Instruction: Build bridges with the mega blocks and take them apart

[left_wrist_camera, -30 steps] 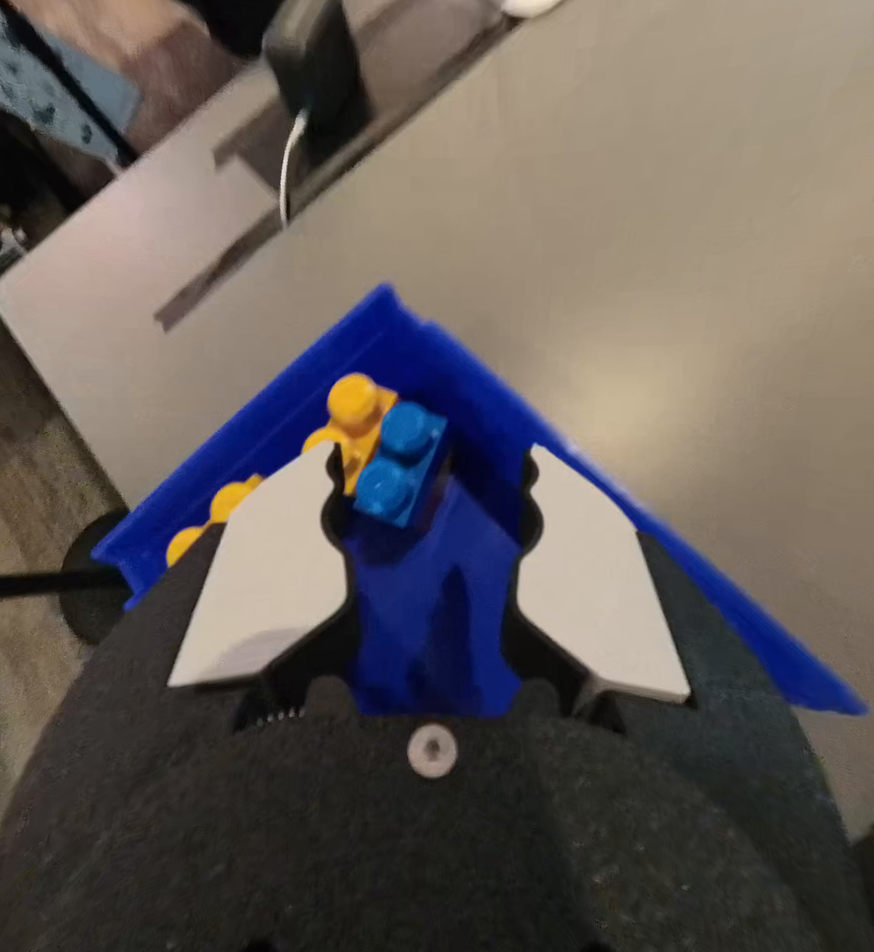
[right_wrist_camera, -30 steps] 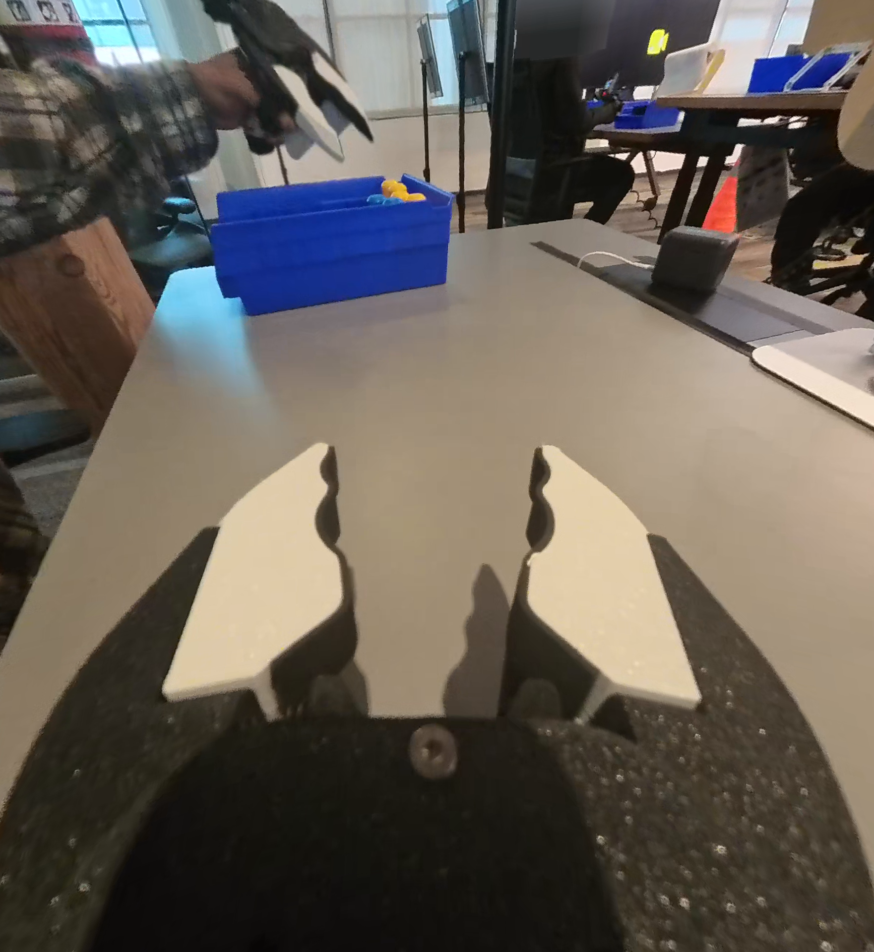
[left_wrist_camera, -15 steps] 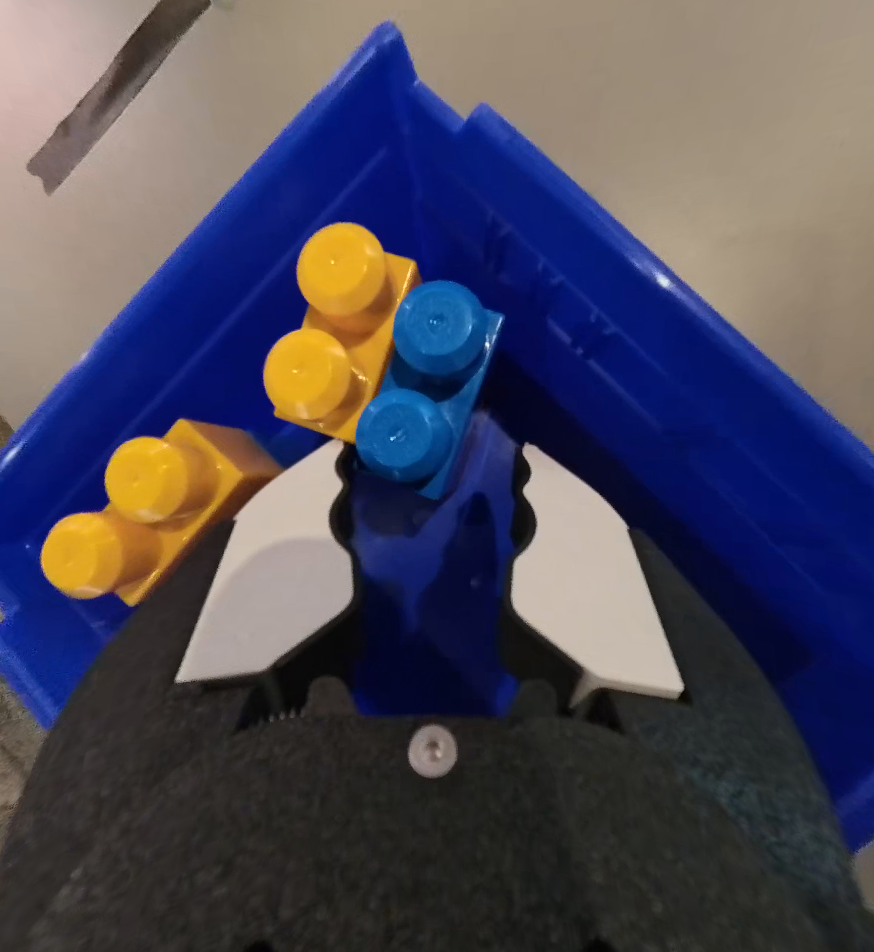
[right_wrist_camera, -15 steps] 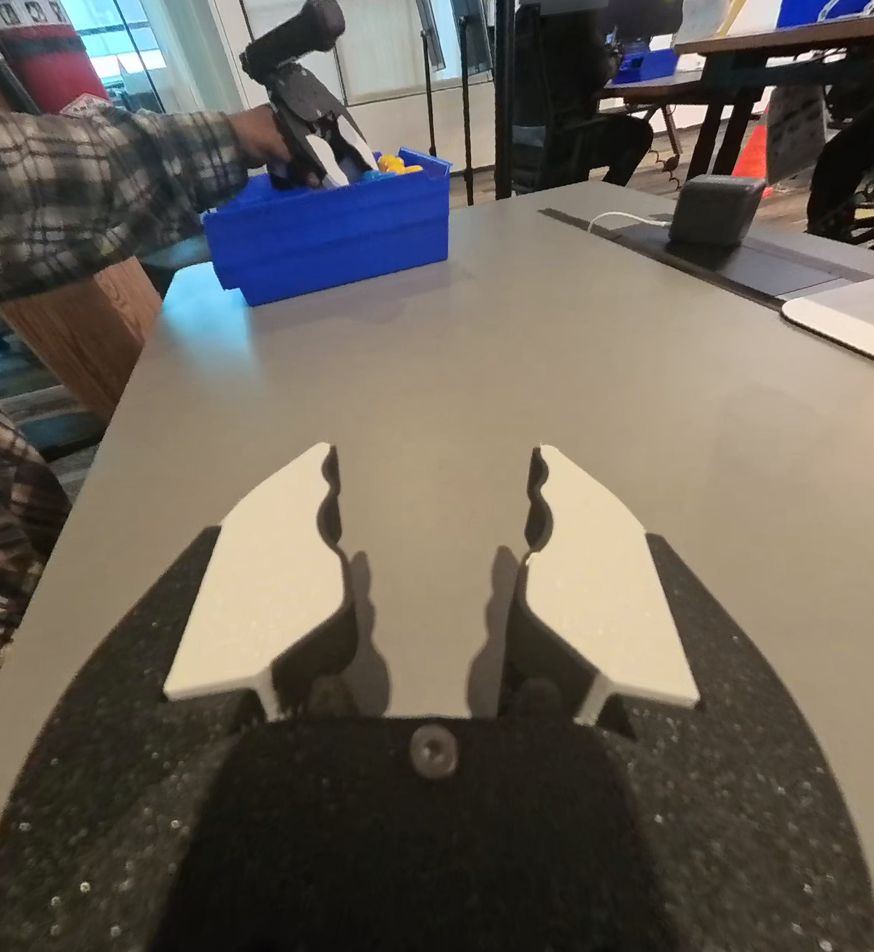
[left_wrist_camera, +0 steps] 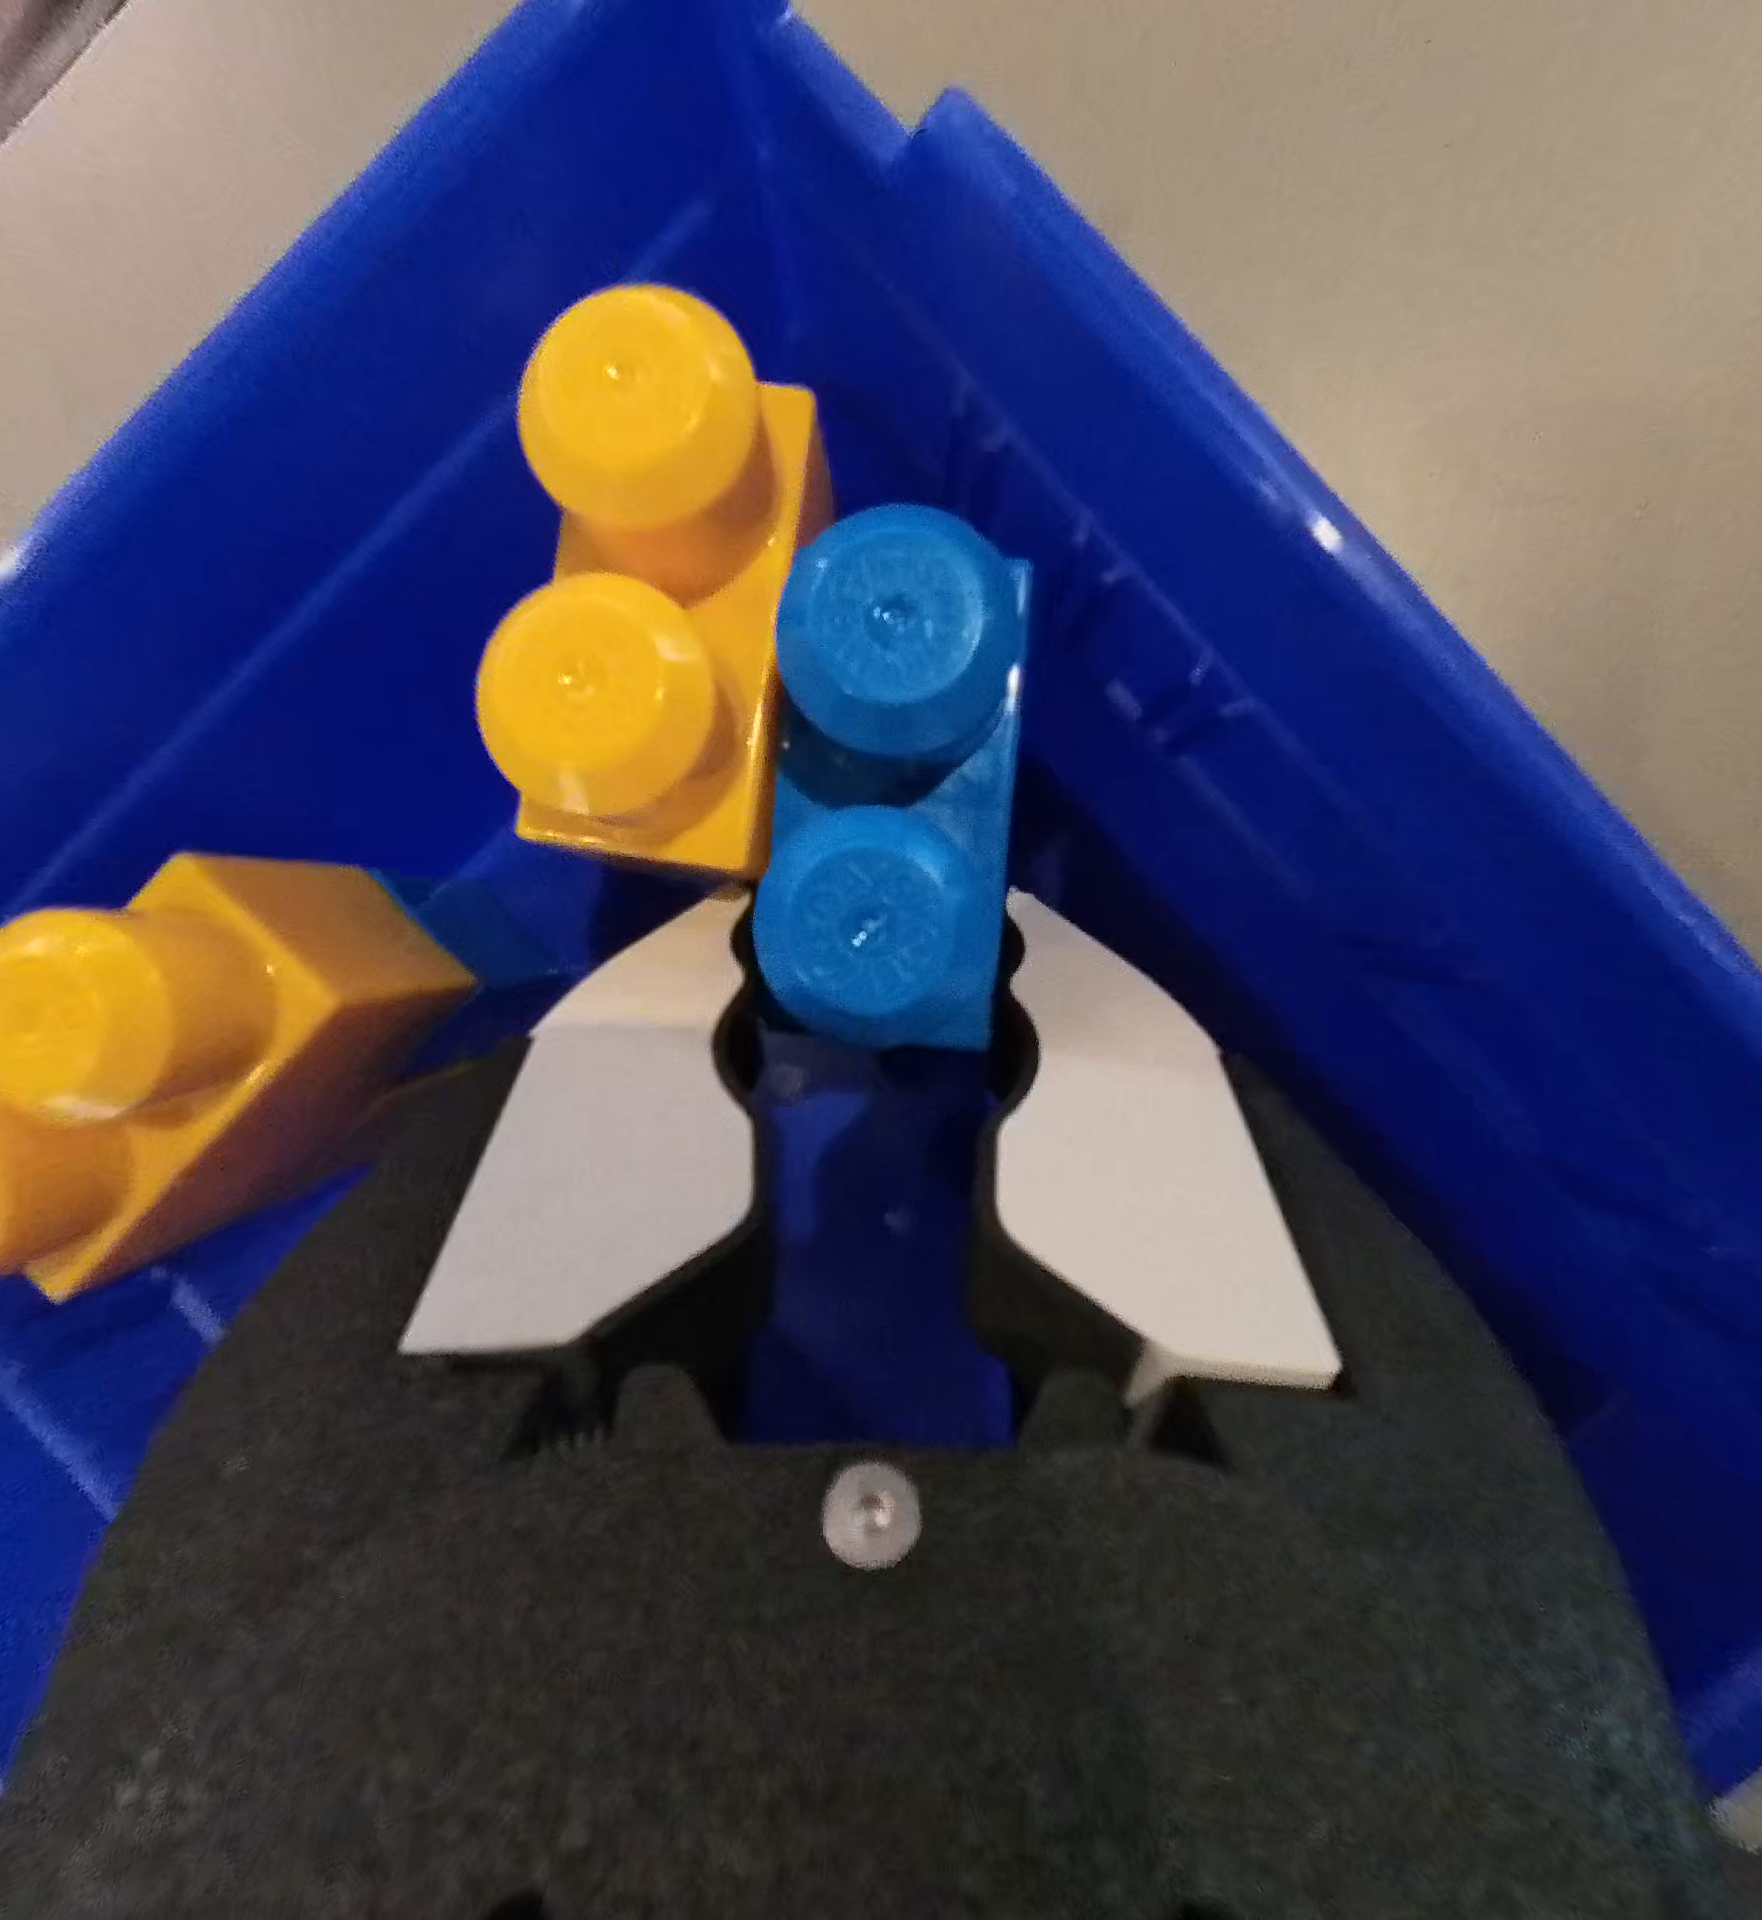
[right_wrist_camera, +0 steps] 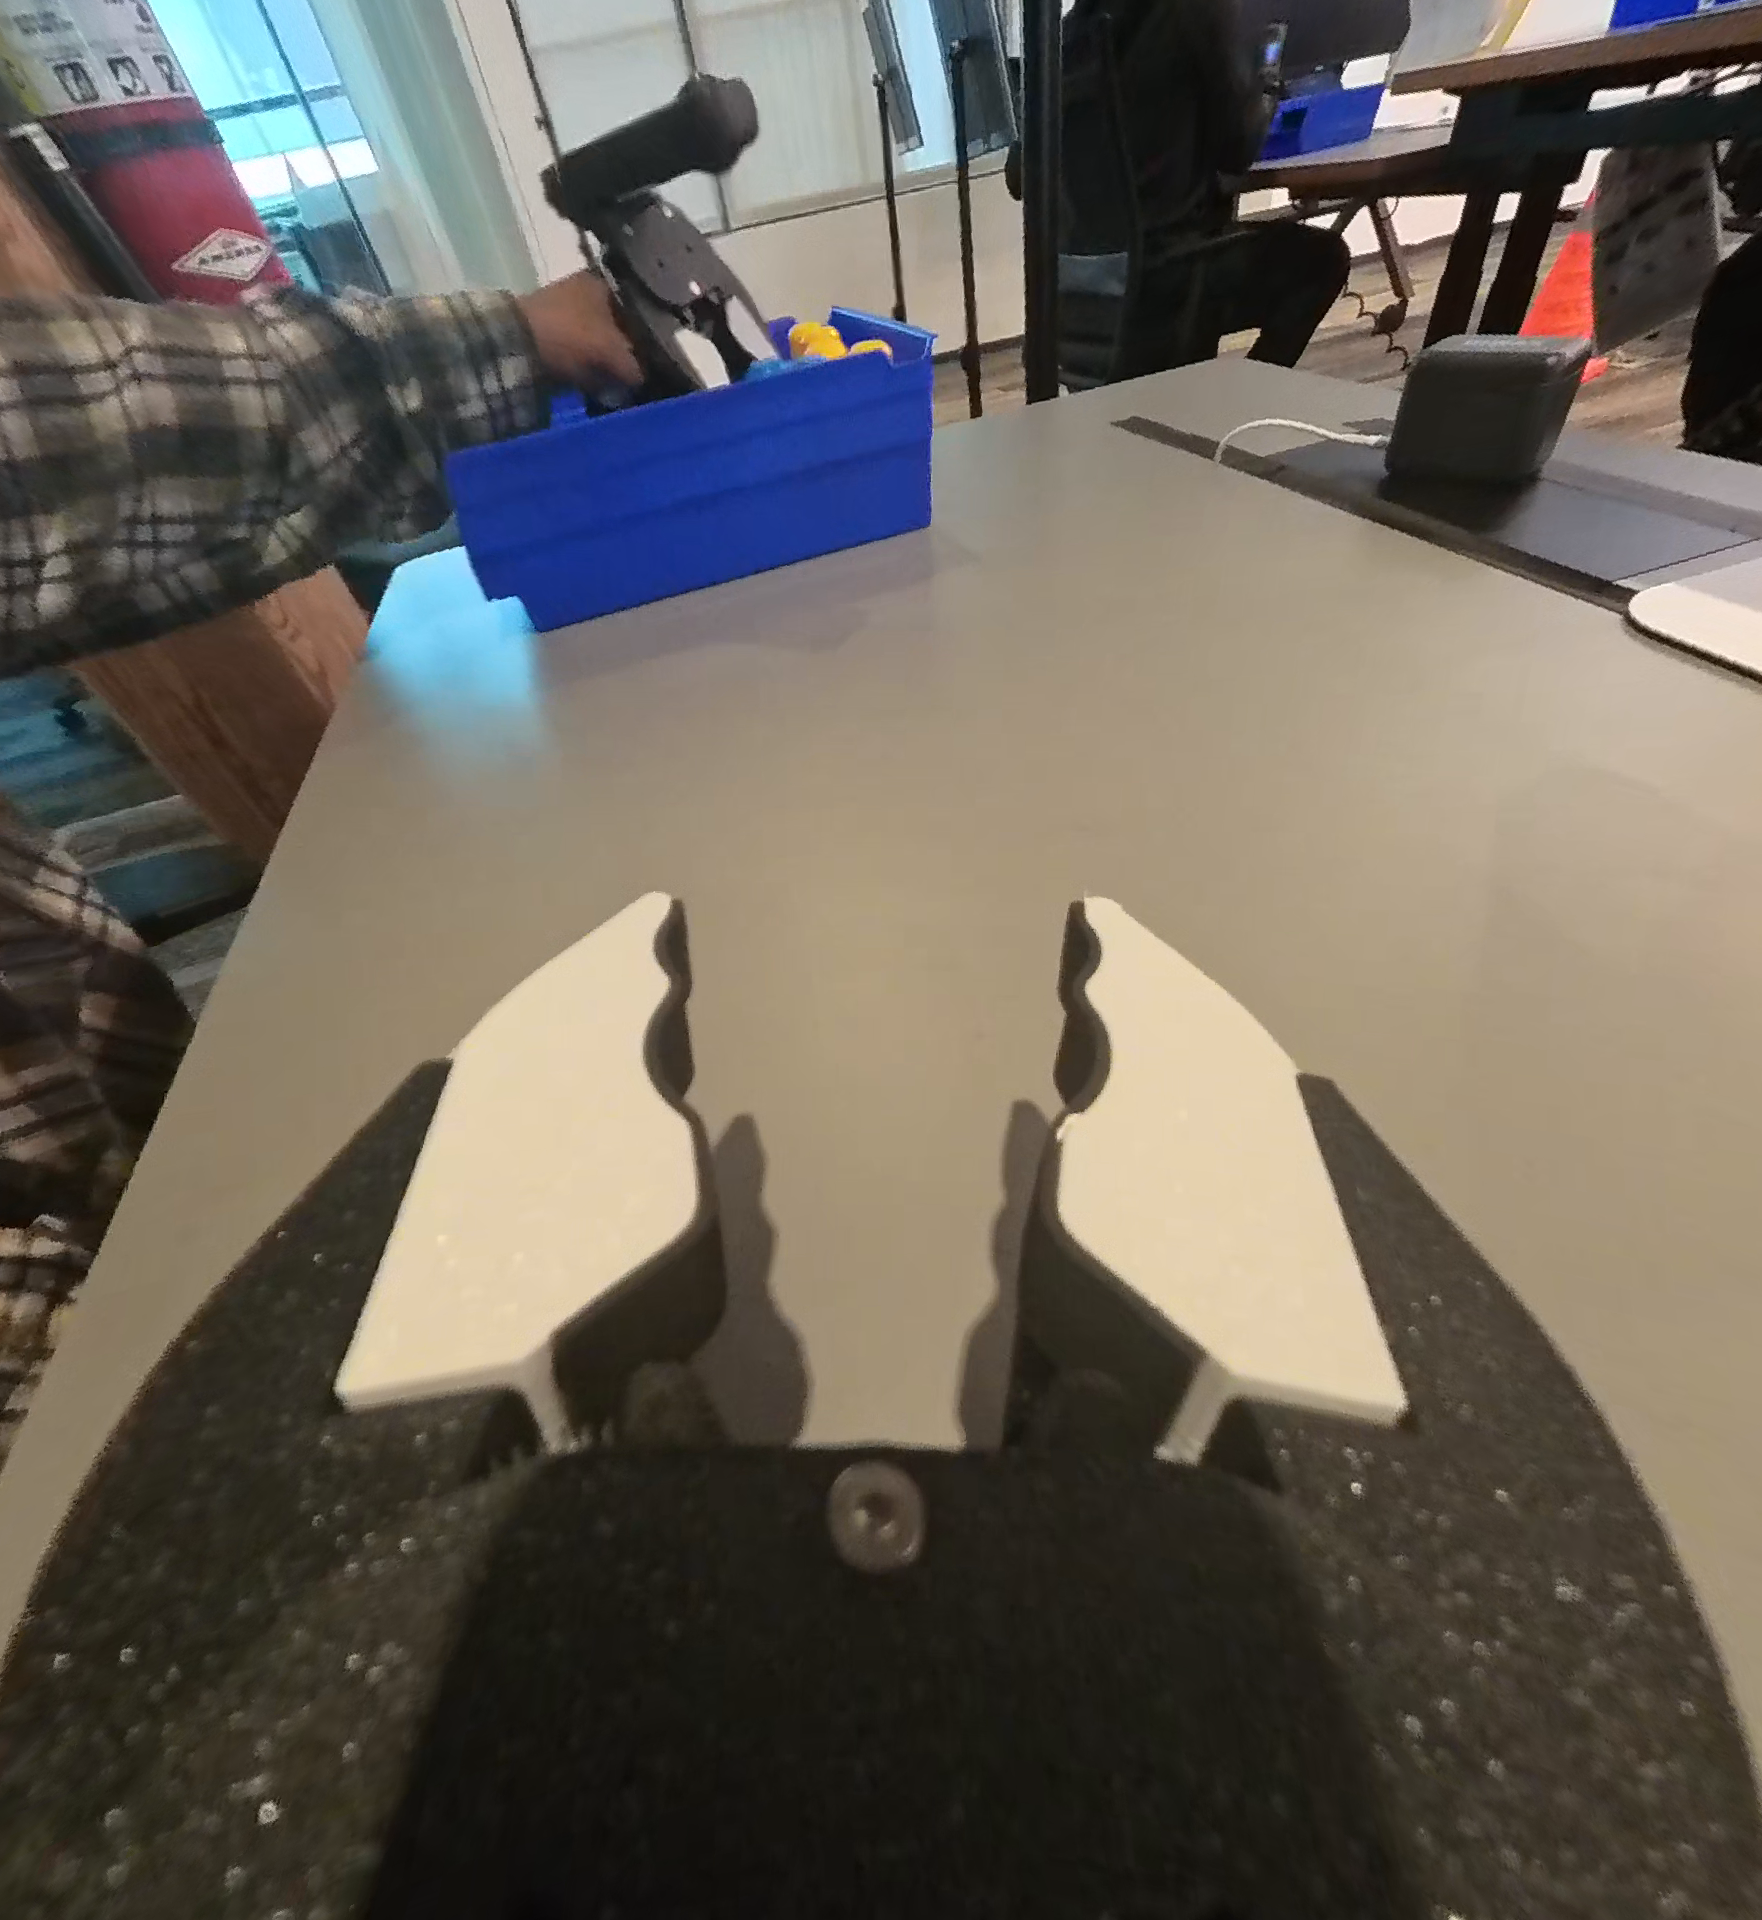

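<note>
The right gripper (right_wrist_camera: 877, 914) is being held low over the bare grey table (right_wrist_camera: 1064, 727), its jaws spread wide with nothing between them, well apart from the work. Farther along the table, at the far left corner, the blue bin (right_wrist_camera: 711, 499) is being reached into by the left gripper (right_wrist_camera: 716, 348), tilted steeply downward from a plaid sleeve (right_wrist_camera: 181, 436). In the left wrist view, the left gripper (left_wrist_camera: 877, 935) is being lowered around the near stud of a blue two-stud block (left_wrist_camera: 892, 800), which is standing studs-up deep in a corner of the bin (left_wrist_camera: 1376, 831). The white fingertips (left_wrist_camera: 669, 956) are sitting at either side of that stud, seemingly touching or just short of it; whether the block is being pinched already cannot be told, though the jaws are narrowed to about its width. A yellow block (left_wrist_camera: 648, 644) is leaning against the blue one's left side, and a second yellow block (left_wrist_camera: 160, 1049) is lying tilted nearer the left wall. As a judgement, the first pick of a build is being attempted; the grasp is best being made squarely on the block's flat sides rather than on the round stud, and the lift kept straight, so that the touching yellow block is not being dragged up or the bin wall caught.
</note>
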Available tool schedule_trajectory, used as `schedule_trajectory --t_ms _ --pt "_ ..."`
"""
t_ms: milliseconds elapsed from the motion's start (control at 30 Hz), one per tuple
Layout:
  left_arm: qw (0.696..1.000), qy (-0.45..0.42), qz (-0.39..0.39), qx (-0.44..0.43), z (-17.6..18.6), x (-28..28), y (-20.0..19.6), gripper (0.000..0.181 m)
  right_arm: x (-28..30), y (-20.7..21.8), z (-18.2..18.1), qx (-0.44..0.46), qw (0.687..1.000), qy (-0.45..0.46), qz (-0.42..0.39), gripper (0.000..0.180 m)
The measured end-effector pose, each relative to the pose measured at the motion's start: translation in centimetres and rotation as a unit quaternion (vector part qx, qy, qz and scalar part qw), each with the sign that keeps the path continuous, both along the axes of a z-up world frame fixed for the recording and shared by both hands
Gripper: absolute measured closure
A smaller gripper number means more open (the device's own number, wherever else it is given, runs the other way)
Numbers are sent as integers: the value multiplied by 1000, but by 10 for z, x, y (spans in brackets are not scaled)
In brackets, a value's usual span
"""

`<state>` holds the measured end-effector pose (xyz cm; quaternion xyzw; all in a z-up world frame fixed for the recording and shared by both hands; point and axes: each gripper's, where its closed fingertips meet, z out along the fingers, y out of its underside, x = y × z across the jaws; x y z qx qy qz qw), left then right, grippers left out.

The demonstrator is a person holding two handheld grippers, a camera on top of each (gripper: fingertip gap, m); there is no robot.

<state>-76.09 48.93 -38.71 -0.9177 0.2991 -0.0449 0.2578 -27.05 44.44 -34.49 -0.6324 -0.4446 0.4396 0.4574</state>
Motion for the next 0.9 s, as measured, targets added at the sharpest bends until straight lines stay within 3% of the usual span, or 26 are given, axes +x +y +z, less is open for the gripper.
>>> schedule_trajectory --t_ms 133,333,467,567,700,900 --pt "994 -66 62 66 36 -15 -7 140 0 -1 1 1 1000 1 1 112" --pt "957 -196 107 183 131 -13 -27 140 -3 -8 10 -12 1000 24 13 112" --pt "908 -319 54 265 206 62 -31 140 -4 -8 18 -15 999 45 13 114" --pt "866 -406 -10 292 238 147 -34 141 -8 -1 38 -40 994 97 9 113" --pt "809 -505 -98 284 230 264 -31 141 -17 4 92 -55 979 192 23 112" --pt "718 -644 -182 191 171 390 -22 141 -23 25 128 -49 969 241 13 112"
